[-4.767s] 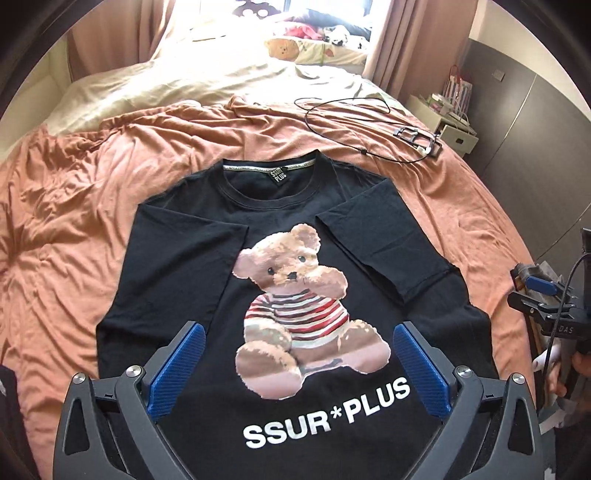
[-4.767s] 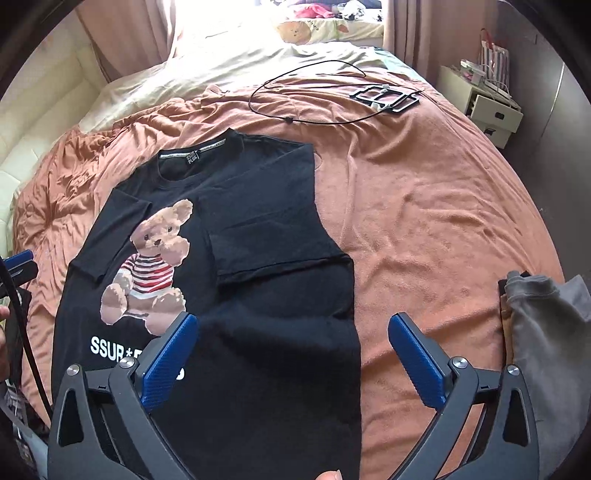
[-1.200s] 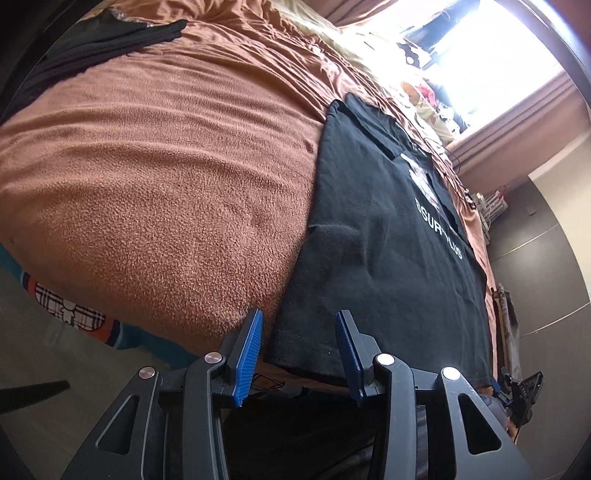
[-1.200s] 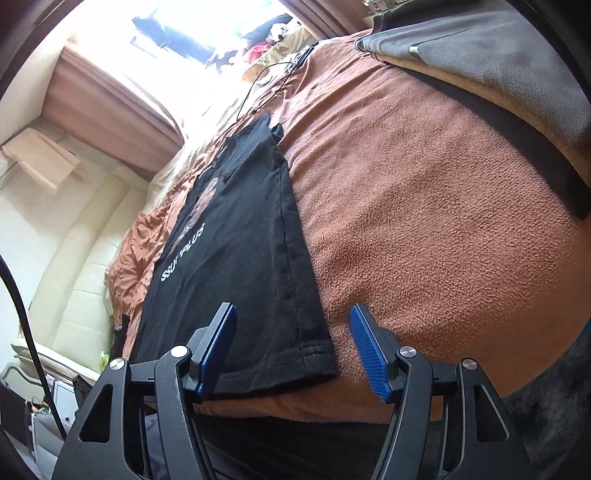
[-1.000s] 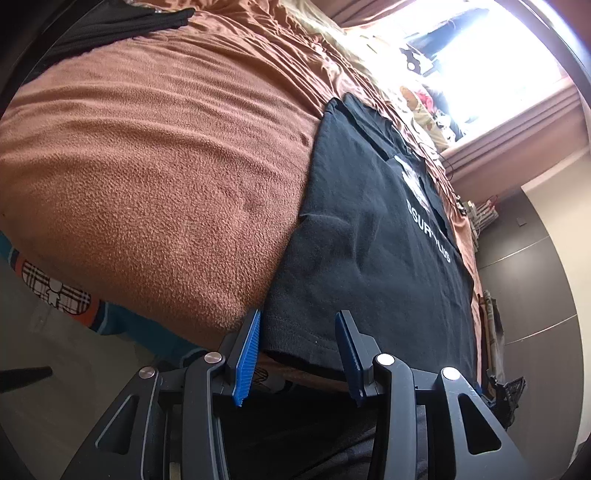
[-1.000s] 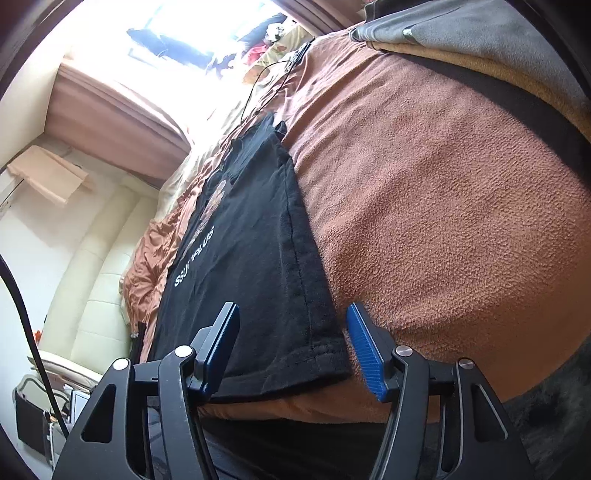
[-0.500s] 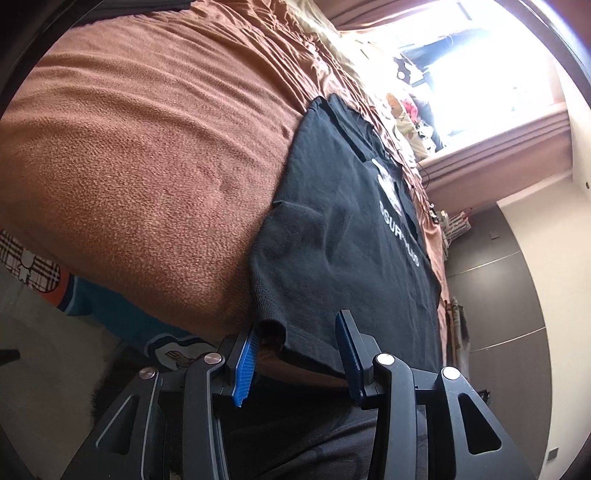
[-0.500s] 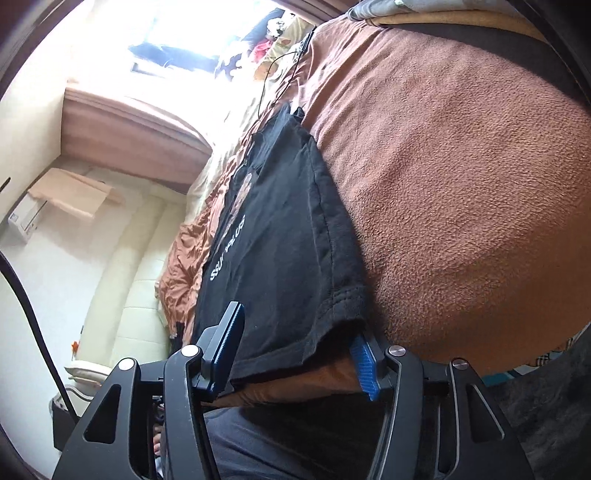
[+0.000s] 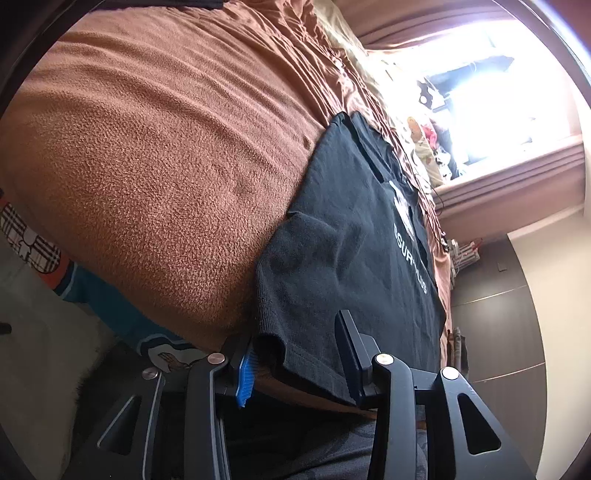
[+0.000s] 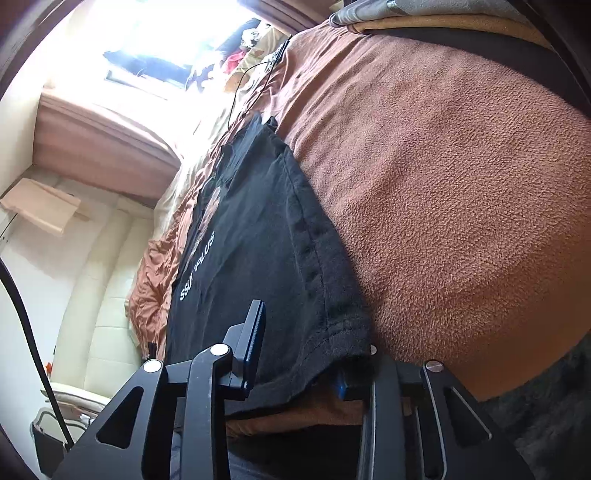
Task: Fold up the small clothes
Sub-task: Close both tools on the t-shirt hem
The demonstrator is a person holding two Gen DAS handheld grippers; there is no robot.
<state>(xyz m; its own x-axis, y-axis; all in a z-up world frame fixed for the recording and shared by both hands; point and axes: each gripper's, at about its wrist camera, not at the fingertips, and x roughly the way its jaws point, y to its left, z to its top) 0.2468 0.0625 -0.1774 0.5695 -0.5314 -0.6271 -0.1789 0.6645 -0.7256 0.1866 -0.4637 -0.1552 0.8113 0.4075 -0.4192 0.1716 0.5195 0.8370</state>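
Note:
A black T-shirt (image 9: 351, 240) with white lettering lies flat on a brown fleece blanket (image 9: 147, 147), its hem at the bed's near edge. My left gripper (image 9: 297, 332) straddles the hem's left corner. Its blue pad (image 9: 244, 376) sits under the bunched cloth and the other finger rests on top, with a wide gap between them. In the right wrist view, my right gripper (image 10: 303, 336) straddles the other corner of the T-shirt (image 10: 251, 240). Its jaws are closing, one finger (image 10: 255, 343) above the cloth and the other mostly hidden beneath the hem.
A grey garment (image 10: 406, 7) lies at the blanket's (image 10: 443, 184) far right edge and a black cable (image 10: 251, 74) beyond the collar. A cream sofa (image 10: 92, 277) stands to the left. A patterned rug (image 9: 29, 236) covers the floor below the bed edge. A person's dark trousers (image 9: 295, 443) are close behind both grippers.
The right jaws have narrowed around the hem corner, which now drapes over the right pad. The left corner has bunched up over the left pad. Both views have rolled.

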